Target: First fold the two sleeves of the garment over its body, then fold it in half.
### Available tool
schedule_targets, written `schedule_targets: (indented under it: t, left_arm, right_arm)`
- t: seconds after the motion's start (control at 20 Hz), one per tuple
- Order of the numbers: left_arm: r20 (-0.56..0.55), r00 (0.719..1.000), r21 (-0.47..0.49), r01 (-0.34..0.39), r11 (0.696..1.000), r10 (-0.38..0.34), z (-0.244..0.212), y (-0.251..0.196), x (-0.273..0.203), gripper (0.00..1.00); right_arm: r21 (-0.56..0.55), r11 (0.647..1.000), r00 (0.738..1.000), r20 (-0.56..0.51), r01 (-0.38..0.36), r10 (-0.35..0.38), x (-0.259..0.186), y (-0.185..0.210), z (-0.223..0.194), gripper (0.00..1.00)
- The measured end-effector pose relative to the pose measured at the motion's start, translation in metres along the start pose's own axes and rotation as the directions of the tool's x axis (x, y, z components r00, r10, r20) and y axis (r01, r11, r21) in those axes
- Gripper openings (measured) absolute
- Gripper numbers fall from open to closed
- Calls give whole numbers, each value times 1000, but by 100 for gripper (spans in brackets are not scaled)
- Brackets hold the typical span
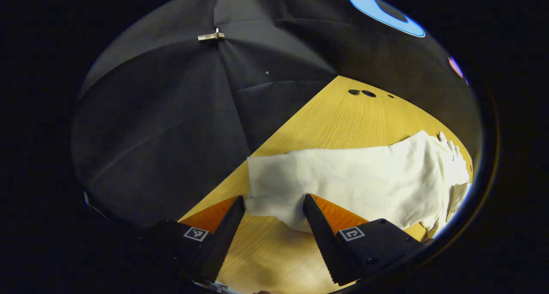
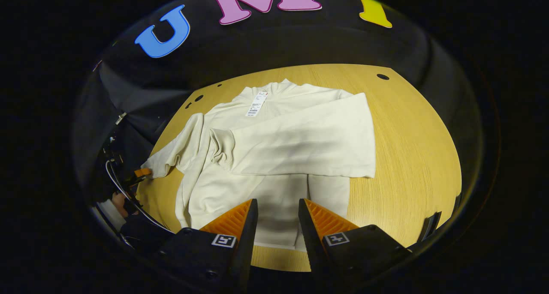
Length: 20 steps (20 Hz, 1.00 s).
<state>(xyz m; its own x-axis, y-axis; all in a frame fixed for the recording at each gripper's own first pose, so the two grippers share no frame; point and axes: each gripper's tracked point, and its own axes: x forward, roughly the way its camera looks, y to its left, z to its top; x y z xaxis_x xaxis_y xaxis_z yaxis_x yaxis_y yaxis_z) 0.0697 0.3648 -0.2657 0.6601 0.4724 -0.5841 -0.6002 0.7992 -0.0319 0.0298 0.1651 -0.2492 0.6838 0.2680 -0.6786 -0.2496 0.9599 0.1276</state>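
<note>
I have the left tool [image 1: 273, 208] spread wide at the cuff [image 1: 270, 187] of the one sleeve [image 1: 343, 174] not yet folded, a finger on either side of the cuff's end and nothing pinched yet. That sleeve runs straight away from this tool, its long axis pointing across the counter [image 1: 343, 114] toward the body of the garment [image 2: 274, 157]. So the fold will have to carry the cuff forward along that line and onto the body.

In the right gripper view, the right tool [image 2: 278, 212] hovers moderately open and empty over the hem. The left one is by far the nearer to the cuff, so I judge this grab is its job.

The garment lies flat, collar at the far side, in the middle of the counter. It is off-white, soft and thick-looking, a paper tag [image 2: 257, 103] at the neck. One sleeve [image 2: 300, 144] already lies across the chest, its cuff bunched a little.
</note>
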Motion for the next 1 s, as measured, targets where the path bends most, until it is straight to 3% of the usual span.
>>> schedule_targets:
  t: [0.05,0.1,0.2,0.4,0.55,0.7,0.75,0.9,0.95,1.0]
  left_arm:
    - [25,1000,-23,-5,1000,6,3,1,-2,92]
    - [8,1000,-24,-16,1000,17,1,1,0,95]
    - [1,1000,26,3,1000,-3,0,-8,1,89]
    - [-33,998,120,63,991,-59,6,-25,4,38]
    - [-66,988,44,146,988,-143,8,-37,-2,17]
    - [11,988,-7,155,988,-154,22,-35,-17,22]
    - [38,987,1,159,987,-159,26,-39,-26,18]
    - [109,976,58,181,982,-187,41,-61,-56,18]
    - [131,970,73,196,978,-205,45,-73,-67,22]
    - [147,963,87,217,972,-228,50,-85,-79,18]
  right_arm:
    - [0,1000,1000,-2,-5,5,0,0,0,59]
    - [2,1000,1000,-6,-9,9,1,0,-2,59]
    - [4,1000,1000,-15,-17,17,2,-2,-5,59]
    - [0,1000,1000,-20,-22,22,0,-9,-9,59]
    - [9,1000,1000,-15,-21,21,-5,-19,-9,59]
    - [18,1000,1000,-11,-15,16,-10,-32,-9,59]
    - [24,1000,1000,-10,-15,15,-11,-36,-9,59]
    - [41,999,1000,-11,-16,16,-11,-46,-10,59]
    - [46,999,1000,-11,-16,17,-11,-49,-10,59]
    - [51,999,1000,-11,-16,17,-10,-52,-10,59]
